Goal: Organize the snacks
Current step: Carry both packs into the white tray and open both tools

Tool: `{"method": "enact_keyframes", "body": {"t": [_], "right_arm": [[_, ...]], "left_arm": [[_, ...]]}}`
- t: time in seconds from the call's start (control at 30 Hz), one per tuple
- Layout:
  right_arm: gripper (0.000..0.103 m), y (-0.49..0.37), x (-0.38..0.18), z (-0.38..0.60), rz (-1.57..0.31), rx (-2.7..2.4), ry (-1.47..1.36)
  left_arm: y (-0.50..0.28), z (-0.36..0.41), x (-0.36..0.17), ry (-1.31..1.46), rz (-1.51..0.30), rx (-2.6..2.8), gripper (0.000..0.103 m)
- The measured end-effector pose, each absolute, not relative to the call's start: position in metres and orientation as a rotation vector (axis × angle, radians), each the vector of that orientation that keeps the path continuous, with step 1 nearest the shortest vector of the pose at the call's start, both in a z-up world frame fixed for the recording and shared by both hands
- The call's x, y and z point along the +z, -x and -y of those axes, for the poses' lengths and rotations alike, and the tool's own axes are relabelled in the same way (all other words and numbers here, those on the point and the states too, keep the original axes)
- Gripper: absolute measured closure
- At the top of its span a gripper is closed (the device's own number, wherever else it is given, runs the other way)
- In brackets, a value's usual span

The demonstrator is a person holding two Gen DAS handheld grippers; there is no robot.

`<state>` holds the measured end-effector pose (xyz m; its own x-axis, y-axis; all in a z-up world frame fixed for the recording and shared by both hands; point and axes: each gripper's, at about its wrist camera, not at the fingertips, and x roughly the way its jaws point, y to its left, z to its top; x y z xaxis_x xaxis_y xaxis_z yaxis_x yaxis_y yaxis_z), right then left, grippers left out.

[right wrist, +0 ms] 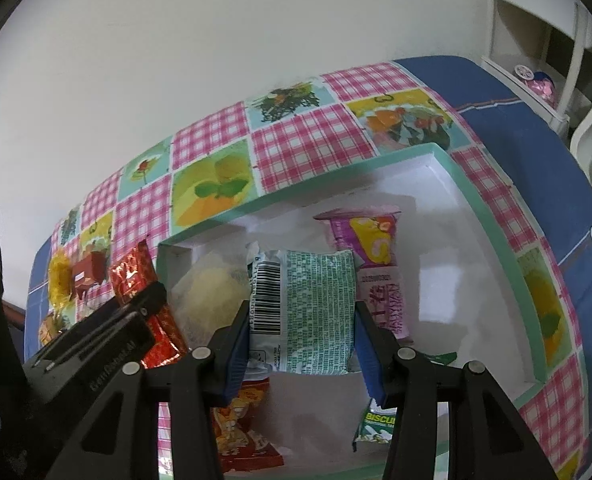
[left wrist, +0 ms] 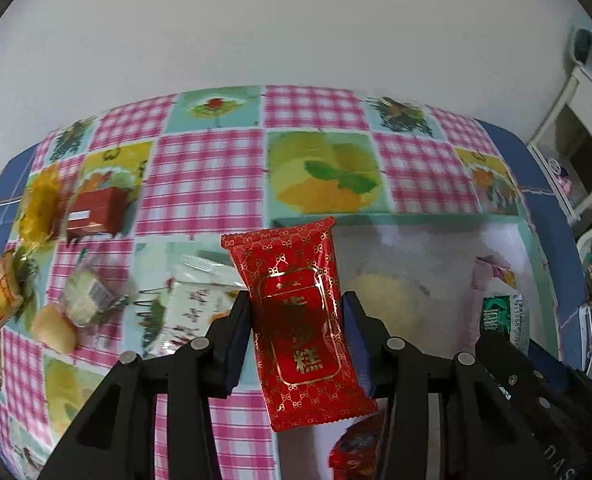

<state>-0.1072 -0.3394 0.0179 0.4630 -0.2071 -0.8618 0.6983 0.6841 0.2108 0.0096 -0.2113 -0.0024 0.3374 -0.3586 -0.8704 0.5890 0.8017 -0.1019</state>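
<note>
So, left wrist view: left gripper (left wrist: 296, 312) had its jaws clenched on a red snack packet (left wrist: 302, 316), held upright over the near-left edge of a mint-rimmed white box (left wrist: 396, 219) on the table (left wrist: 200, 184). Inside the box, a pale yellow packet (left wrist: 380, 300), a pink packet (left wrist: 492, 272) and a green-printed one (left wrist: 504, 316), the last partly hidden behind the right gripper's black body (left wrist: 536, 392). Loose snacks left of the box were motion-blurred; a small red box (left wrist: 96, 212) and a yellow wrapper (left wrist: 40, 204) were readable.

Right wrist view: right gripper (right wrist: 302, 320) had its jaws clamped on a green-and-white packet (right wrist: 312, 312), barcode side up, above the box interior (right wrist: 436, 280). Below it sat the pink packet (right wrist: 370, 240), the pale yellow one (right wrist: 212, 292), a red-orange cartoon pack (right wrist: 244, 432) and a green biscuit pack (right wrist: 376, 424), both cut off by the fingers. Both grippers pitched steeply down.
</note>
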Motion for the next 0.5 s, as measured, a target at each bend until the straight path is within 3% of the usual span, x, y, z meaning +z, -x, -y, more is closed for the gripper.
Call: {"method": "enact_keyframes", "body": {"t": [0.5], "right_arm": [[0.052,0.128,0.014,0.361,-0.944,-0.670,-0.639]], "left_arm": [[0.013,0.237,-0.021,-0.238,-1.133,-0.743,0.057]]}}
